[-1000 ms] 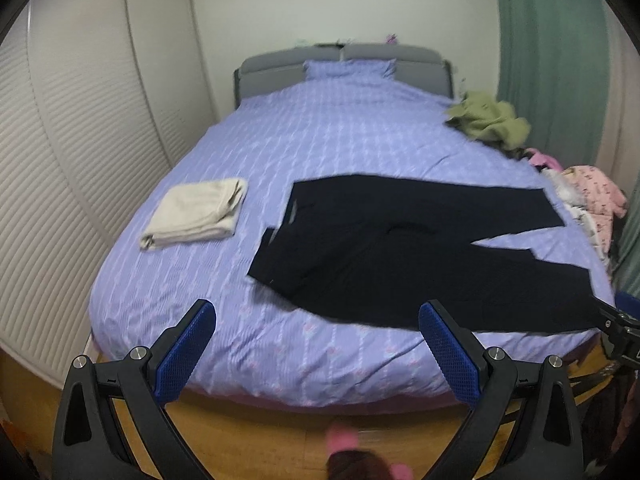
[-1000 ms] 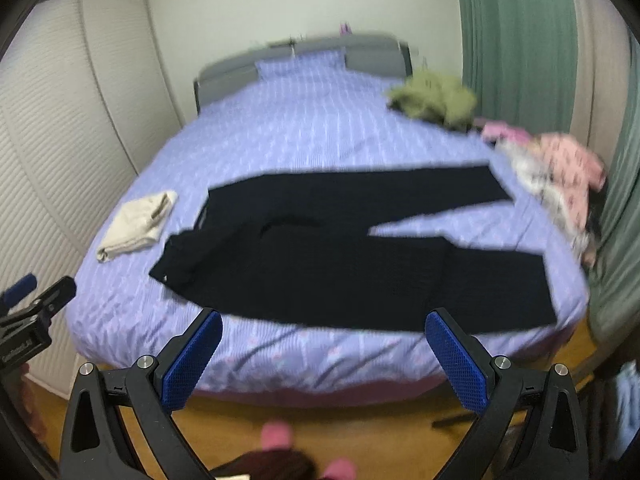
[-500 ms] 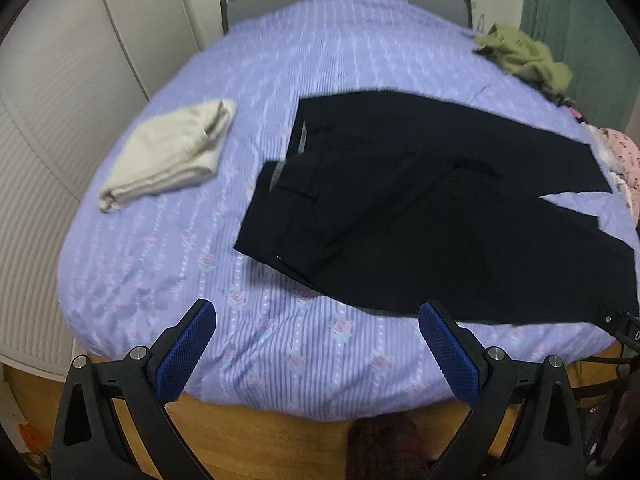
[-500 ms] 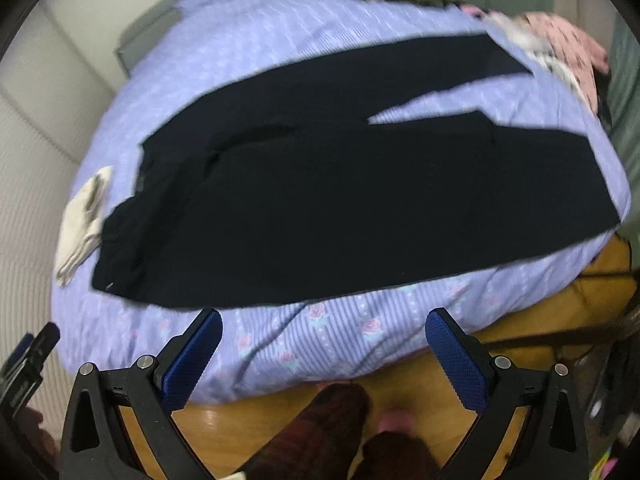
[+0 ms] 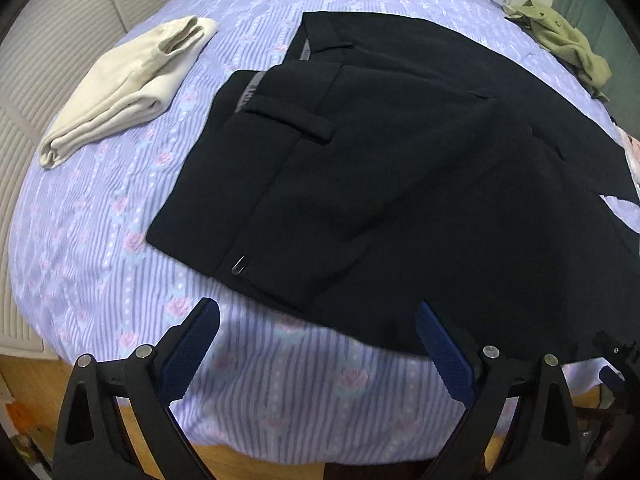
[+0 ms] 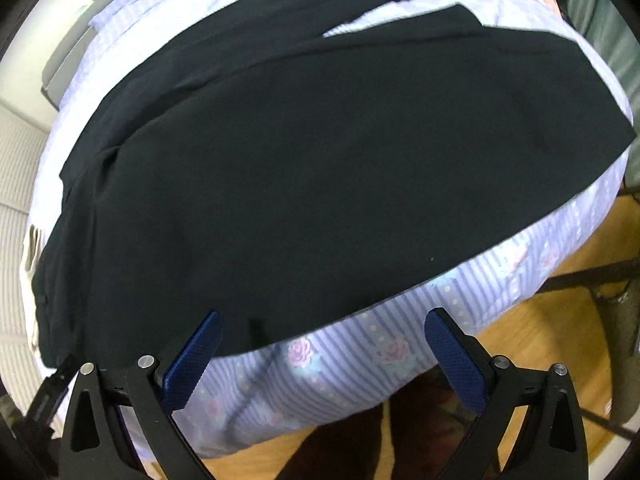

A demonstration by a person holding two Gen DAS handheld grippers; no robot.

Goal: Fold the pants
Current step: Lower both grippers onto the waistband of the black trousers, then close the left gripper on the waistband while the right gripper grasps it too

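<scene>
Your left gripper (image 5: pixel 318 340) and right gripper (image 6: pixel 322 344) both hover with jaws wide and empty over the near edge of the bed (image 5: pixel 120 240). The black pants (image 5: pixel 400 168) lie flat there, waistband left, beside a folded cream cloth (image 5: pixel 128 84).

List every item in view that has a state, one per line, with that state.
Black pants: spread flat on the bed, legs apart, not folded, not gripped.
Cream garment: folded, lying left of the pants' waistband, apart from them.
Olive garment: crumpled in a heap at the far right of the bed.
Left gripper: open, empty, over the near edge of the pants.
Right gripper: open, empty, at the hem of the near leg.
</scene>
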